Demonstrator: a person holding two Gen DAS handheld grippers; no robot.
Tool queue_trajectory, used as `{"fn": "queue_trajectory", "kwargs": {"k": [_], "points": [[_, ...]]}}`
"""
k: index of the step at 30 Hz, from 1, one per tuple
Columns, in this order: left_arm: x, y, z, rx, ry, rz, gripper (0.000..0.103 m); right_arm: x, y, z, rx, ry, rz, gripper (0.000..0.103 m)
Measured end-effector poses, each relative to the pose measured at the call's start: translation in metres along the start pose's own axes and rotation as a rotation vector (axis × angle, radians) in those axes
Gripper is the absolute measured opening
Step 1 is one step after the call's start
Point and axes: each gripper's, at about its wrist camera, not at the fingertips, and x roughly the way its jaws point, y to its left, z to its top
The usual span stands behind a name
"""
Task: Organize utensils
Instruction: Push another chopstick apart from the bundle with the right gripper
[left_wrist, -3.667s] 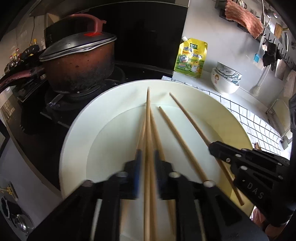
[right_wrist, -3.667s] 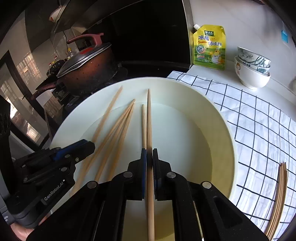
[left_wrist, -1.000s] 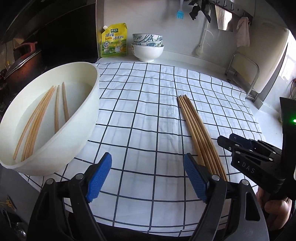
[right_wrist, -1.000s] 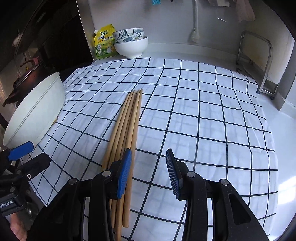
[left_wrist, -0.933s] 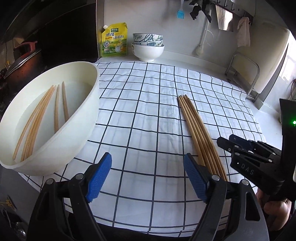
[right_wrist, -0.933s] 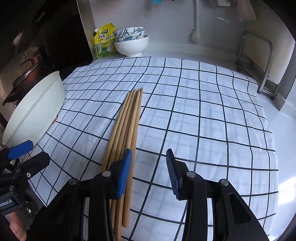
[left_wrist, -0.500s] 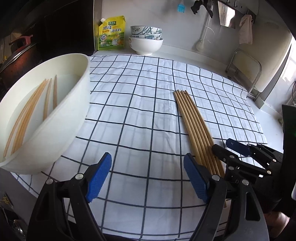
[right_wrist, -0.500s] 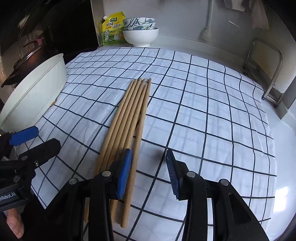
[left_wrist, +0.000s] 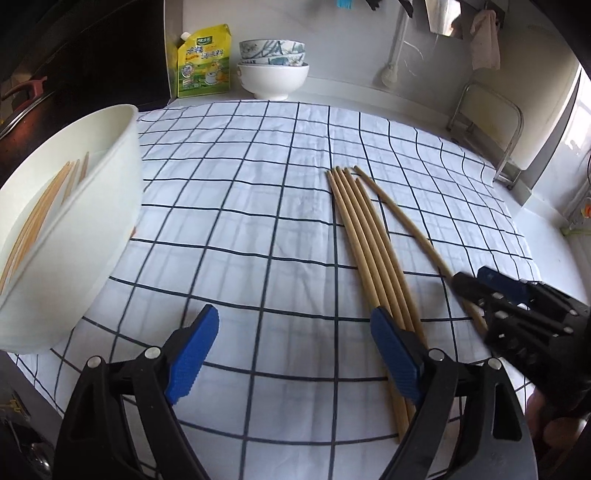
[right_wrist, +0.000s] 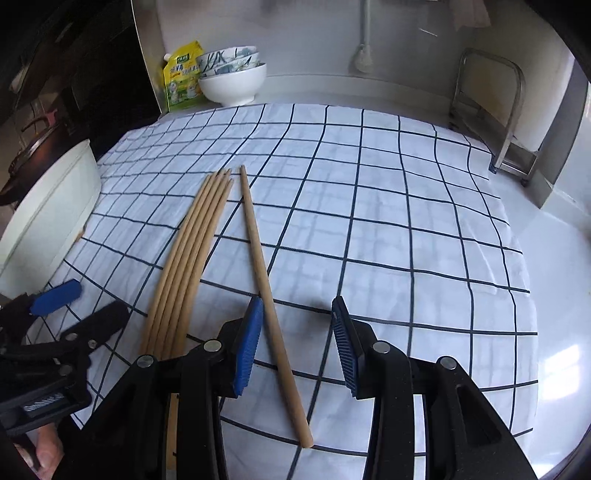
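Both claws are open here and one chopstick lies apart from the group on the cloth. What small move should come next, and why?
Probably nudge the stray chopstick left with the right claw until it lies against the bundle. It lies between the open pads, angled away from the four aligned sticks.

Chopsticks on the checked cloth (right_wrist: 388, 206): five, namely four in a tight bundle (right_wrist: 188, 254) and one apart (right_wrist: 264, 280).
Chopsticks in the large white bowl (left_wrist: 92, 221): several (left_wrist: 40, 206), exact count unclear.
Large white bowl: one.
Stacked small bowls (left_wrist: 272, 70): three.
Yellow pouch (left_wrist: 203, 62): one.
Tongs: two, left (left_wrist: 291, 354) and right (right_wrist: 295, 343).
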Motion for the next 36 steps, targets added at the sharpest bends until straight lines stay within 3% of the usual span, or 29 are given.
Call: {"fn": "queue_trajectory", "kwargs": {"k": [18, 29, 36], "points": [[0.008, -0.017, -0.001, 0.054, 0.041, 0.051, 0.085, -0.010, -0.008, 0.002, 0.028, -0.036, 0.020, 0.039], [0.007, 0.009, -0.005, 0.025, 0.050, 0.095, 0.085, -0.008, -0.002, 0.001, -0.001, -0.031, 0.027, 0.040], [0.015, 0.003, 0.007, 0.039, 0.045, 0.083, 0.086, -0.003, 0.011, 0.003, -0.063, -0.023, -0.025, 0.042]]}}
